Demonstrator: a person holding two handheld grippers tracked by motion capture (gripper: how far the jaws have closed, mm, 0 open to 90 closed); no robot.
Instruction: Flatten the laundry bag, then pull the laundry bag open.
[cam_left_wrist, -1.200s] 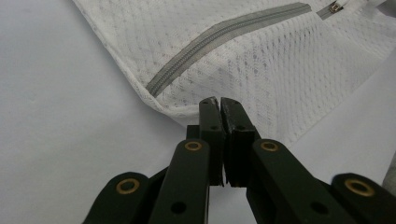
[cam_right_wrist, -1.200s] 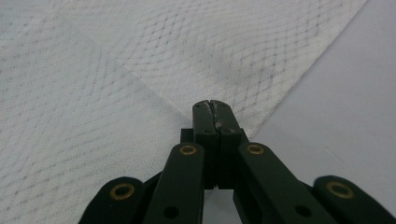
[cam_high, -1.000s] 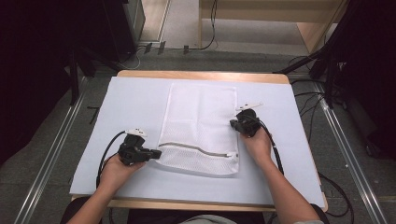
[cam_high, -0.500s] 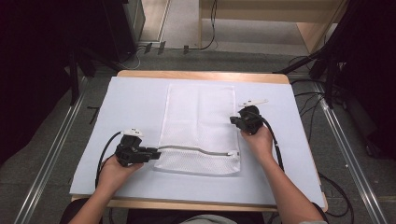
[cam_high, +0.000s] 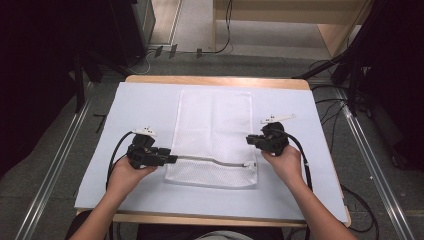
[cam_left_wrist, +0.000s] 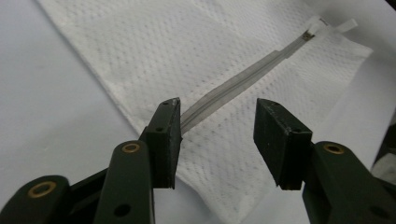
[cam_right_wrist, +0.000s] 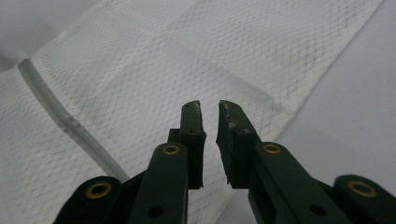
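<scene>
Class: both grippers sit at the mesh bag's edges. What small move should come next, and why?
Probably lift both grippers clear. The left gripper has just opened wide over the zipper; the right gripper has just parted slightly, nothing pinched. The mesh bag lies flat.

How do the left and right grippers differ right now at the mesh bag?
The left gripper has been opening and gapes wide at the zipper; the right gripper shows only a narrow gap. Left sits at the mesh bag's left edge, right at its right edge. Neither grips anything.
</scene>
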